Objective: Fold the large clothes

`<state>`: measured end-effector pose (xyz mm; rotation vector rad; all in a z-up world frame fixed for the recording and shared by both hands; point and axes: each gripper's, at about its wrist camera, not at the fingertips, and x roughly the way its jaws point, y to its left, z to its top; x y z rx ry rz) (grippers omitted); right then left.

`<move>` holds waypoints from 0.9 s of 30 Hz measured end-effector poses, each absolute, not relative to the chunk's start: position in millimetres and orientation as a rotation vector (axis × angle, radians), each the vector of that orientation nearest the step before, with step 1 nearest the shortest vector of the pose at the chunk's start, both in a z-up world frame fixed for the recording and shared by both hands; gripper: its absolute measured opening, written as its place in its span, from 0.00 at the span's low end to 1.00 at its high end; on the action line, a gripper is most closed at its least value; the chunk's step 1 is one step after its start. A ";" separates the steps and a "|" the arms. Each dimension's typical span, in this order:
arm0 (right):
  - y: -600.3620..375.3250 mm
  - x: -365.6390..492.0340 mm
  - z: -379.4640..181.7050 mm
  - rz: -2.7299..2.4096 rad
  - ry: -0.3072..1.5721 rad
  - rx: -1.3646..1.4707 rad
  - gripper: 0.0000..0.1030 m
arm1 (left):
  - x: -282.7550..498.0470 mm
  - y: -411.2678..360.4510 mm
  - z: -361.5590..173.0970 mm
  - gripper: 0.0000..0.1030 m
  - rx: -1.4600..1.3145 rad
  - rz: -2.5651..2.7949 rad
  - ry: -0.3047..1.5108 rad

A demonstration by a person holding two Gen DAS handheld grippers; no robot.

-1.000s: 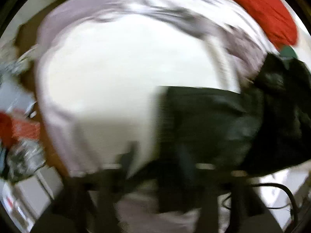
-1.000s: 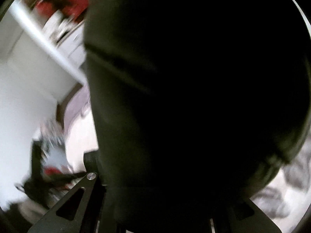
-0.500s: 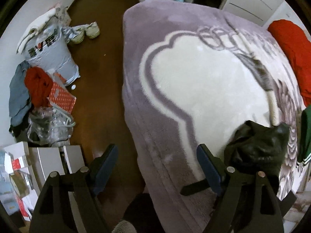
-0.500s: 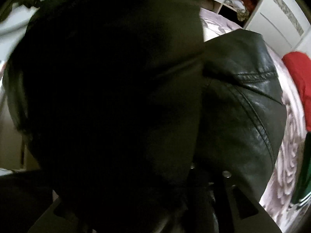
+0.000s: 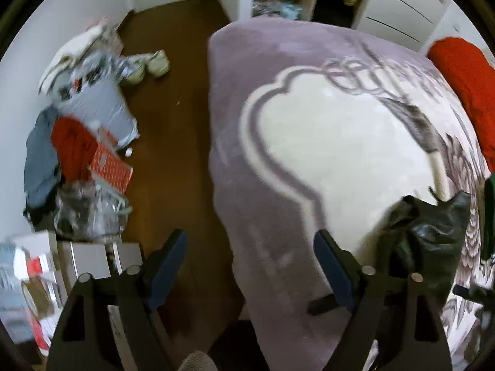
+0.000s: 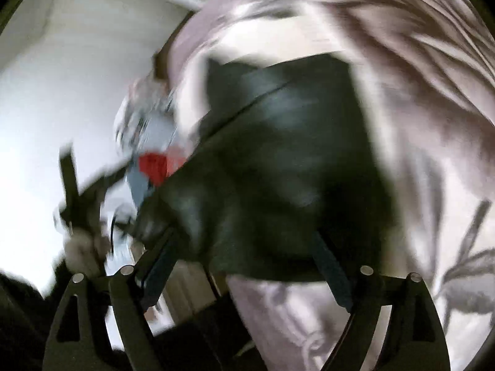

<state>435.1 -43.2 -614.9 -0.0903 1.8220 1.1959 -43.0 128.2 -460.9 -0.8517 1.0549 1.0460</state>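
A black leather garment (image 5: pixel 430 232) lies crumpled on the purple and cream blanket (image 5: pixel 324 142) of the bed, at the lower right of the left wrist view. My left gripper (image 5: pixel 247 250) is open and empty, above the bed's left edge and apart from the garment. In the blurred right wrist view the same black garment (image 6: pixel 278 167) lies on the blanket (image 6: pixel 417 99) just ahead of my right gripper (image 6: pixel 244 247). That gripper's jaws are spread wide, with the garment's near edge between them.
A brown floor (image 5: pixel 173 142) runs left of the bed. Clothes, bags and boxes (image 5: pixel 77 142) pile along the left wall, with shoes (image 5: pixel 151 65) beyond. A red cloth (image 5: pixel 464 92) lies on the bed's far right. White cupboards (image 5: pixel 386 9) stand behind.
The right gripper has let go of the black garment, which filled its view before and now lies on the bed. The left gripper pulled back from the garment and opened earlier.
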 end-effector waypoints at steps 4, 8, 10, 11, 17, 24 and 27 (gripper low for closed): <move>-1.6 480.9 -654.0 1.228 1.950 0.005 0.99 | -64.1 123.0 -482.4 0.87 -0.902 1.060 1.095; 21.6 480.8 -695.4 1.329 2.102 0.030 1.00 | -76.7 113.2 -490.1 0.87 -0.902 1.062 1.115; 30.7 480.5 -702.3 1.365 2.105 0.028 1.00 | -83.9 110.1 -492.4 0.87 -0.922 1.072 1.117; 33.7 479.1 -701.1 1.380 2.090 0.025 1.00 | -85.8 109.5 -492.7 0.87 -0.933 1.076 1.115; 30.5 465.1 -660.8 1.179 1.922 0.127 0.73 | -86.5 109.4 -481.7 0.87 -0.932 1.123 1.095; -124.1 427.1 -611.4 0.716 1.677 0.771 0.55 | -42.4 102.0 -465.3 0.87 -0.850 1.047 1.097; -181.1 376.9 -618.2 0.500 1.664 0.866 0.71 | -5.6 85.7 -464.6 0.87 -0.776 0.962 1.126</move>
